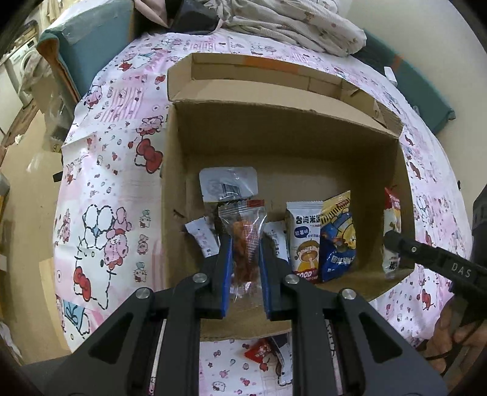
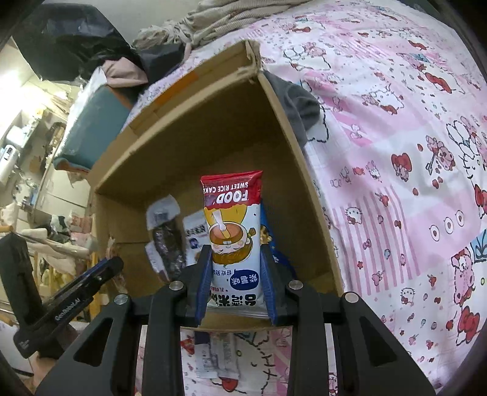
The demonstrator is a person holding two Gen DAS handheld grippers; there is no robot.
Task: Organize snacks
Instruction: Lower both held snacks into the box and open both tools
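Observation:
An open cardboard box (image 1: 213, 146) lies on a Hello Kitty bedsheet. My left gripper (image 1: 245, 240) is shut on a clear packet of orange snack (image 1: 245, 237), held over the box's near left. My right gripper (image 2: 236, 252) is shut on a white and red rice cake packet (image 2: 232, 225), held upside down over the box (image 2: 292, 170). Inside lie a rice cake packet (image 1: 304, 240), a blue and yellow bag (image 1: 339, 240), a grey-topped dark packet (image 1: 228, 184) and white sachets (image 1: 202, 237). The right gripper's finger shows in the left view (image 1: 395, 240).
Several packets lie on the sheet before the box (image 1: 261, 353), also in the right wrist view (image 2: 210, 353). Folded bedding (image 1: 289, 21) is piled behind the box. A teal chair (image 1: 88, 45) stands far left. A grey cloth (image 2: 299, 106) lies right of the box.

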